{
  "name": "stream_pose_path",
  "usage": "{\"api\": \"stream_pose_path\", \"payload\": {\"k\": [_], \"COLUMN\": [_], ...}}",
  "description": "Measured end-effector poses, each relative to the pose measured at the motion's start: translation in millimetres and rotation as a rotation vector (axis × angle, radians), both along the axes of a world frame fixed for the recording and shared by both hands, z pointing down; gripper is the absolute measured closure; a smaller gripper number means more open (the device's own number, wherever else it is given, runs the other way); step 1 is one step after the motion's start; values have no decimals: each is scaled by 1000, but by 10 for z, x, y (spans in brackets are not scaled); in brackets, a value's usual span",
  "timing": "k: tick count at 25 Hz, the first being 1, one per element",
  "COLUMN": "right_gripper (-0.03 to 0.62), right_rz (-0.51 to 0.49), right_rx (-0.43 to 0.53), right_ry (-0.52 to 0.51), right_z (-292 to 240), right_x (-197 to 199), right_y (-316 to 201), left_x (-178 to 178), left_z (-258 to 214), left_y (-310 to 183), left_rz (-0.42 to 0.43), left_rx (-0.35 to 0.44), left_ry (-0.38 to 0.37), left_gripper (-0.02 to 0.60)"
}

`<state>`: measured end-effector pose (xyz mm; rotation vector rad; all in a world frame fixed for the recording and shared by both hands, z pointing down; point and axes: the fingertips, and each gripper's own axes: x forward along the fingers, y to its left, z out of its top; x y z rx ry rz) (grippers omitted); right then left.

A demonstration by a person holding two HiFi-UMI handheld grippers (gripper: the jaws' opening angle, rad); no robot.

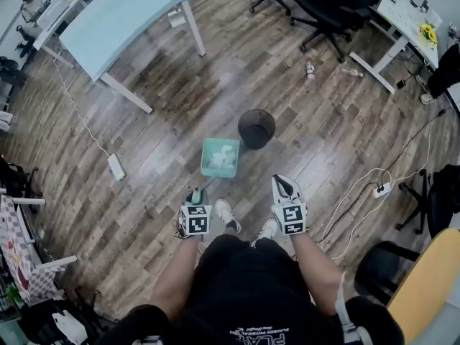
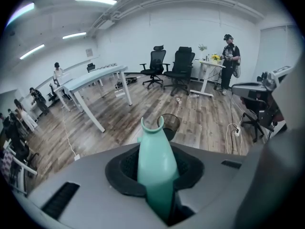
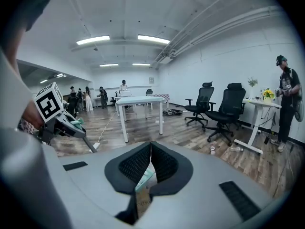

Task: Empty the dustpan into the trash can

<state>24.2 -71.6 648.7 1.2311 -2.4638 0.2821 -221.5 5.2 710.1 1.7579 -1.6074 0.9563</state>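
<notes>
A brown wood-plank floor [image 1: 144, 70] fills the head view, with a pale blue table [image 1: 122, 16] at the upper left and black office chairs [image 1: 338, 6] along the top. Near the middle stands a round black trash can [image 1: 256, 128]. Just below and left of it is the mint-green dustpan [image 1: 219, 157], with white scraps in its tray. Whether it rests on the floor cannot be told. The left gripper [image 1: 196, 196] sits right under the dustpan, and the right gripper [image 1: 285, 185] is beside it to the right, well clear of the pan. A white power strip [image 1: 116, 166] lies on the floor at the left.

In the left gripper view, the jaws are clamped on the dustpan's green handle [image 2: 155, 168], which rises up the middle of the frame. The trash can peeks out behind its tip. A person [image 2: 231, 61] stands by a white desk [image 2: 207, 66] at the upper right.

In the right gripper view, the jaws meet at their tips and hold nothing. The left gripper shows at the left edge.
</notes>
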Motion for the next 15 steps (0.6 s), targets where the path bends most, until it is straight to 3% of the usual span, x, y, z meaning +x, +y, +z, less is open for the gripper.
{"api": "stream_pose_path", "payload": {"k": [8, 15], "right_gripper": [569, 569], "right_rz": [-17, 17], "right_rx": [48, 71], "right_ry": [-18, -29], "right_z": [-258, -401], "right_x": [-156, -126], "right_y": [-114, -141], "left_x": [-220, -207], "left_z": [-443, -713], "left_y": [-151, -387], "left_rz": [-26, 66], "left_rx": [103, 170], "left_ry": [-18, -83], "left_gripper": [485, 485]}}
